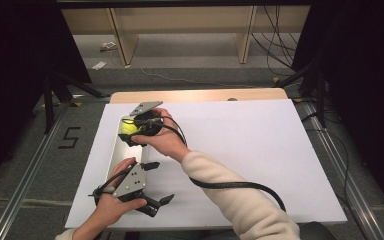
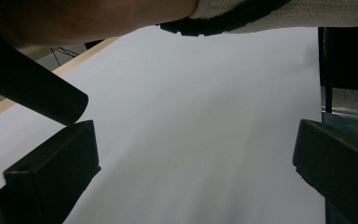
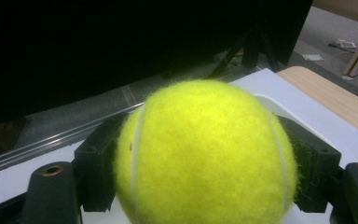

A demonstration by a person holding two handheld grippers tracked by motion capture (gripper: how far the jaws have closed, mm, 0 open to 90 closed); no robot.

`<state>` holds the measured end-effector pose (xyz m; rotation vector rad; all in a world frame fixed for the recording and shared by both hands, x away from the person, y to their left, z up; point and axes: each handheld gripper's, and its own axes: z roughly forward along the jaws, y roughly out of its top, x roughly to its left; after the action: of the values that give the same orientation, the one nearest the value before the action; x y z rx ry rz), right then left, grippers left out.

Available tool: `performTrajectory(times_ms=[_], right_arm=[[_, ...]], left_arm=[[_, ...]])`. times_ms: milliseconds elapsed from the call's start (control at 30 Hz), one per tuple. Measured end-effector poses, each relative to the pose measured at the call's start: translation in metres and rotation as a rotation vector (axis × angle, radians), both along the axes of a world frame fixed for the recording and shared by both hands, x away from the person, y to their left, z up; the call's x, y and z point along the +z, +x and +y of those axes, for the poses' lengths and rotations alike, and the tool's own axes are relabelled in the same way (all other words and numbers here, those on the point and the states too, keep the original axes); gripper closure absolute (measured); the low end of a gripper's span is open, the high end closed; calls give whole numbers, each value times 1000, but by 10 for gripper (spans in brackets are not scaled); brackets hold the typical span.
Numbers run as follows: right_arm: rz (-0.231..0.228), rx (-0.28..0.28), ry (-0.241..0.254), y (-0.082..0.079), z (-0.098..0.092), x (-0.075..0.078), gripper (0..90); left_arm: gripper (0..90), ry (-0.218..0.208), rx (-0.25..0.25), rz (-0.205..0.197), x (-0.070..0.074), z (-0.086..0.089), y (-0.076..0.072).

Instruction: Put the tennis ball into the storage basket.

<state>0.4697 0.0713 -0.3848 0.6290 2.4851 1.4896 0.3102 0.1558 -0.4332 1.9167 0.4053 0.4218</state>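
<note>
Gripping a yellow ball (image 3: 205,154) between its jaws above a white tray (image 1: 116,150) at the table's left, the right gripper (image 1: 130,134) could let the round, fuzzy ball slip and roll away, while the left gripper (image 1: 157,192) idles wide open.

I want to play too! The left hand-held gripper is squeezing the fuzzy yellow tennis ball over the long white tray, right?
Not the left one. The right hand-held gripper squeezes the fuzzy yellow tennis ball over the long white tray, as the right gripper view shows. The left hand-held gripper is open over the white sheet.
</note>
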Motion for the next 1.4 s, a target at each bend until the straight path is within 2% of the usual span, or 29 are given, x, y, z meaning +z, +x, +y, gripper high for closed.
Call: performTrajectory(times_ms=[400,967,1400], right_arm=[[18,23,-12,1,5,-6,258],[17,23,-23,4,12,-9,257],[34,26,-41,7,16,-15,257]], left_arm=[[0,2,-2,0,0,0,0],[0,4,-5,0,0,0,0],[0,4,-8,2,0,0,-1]])
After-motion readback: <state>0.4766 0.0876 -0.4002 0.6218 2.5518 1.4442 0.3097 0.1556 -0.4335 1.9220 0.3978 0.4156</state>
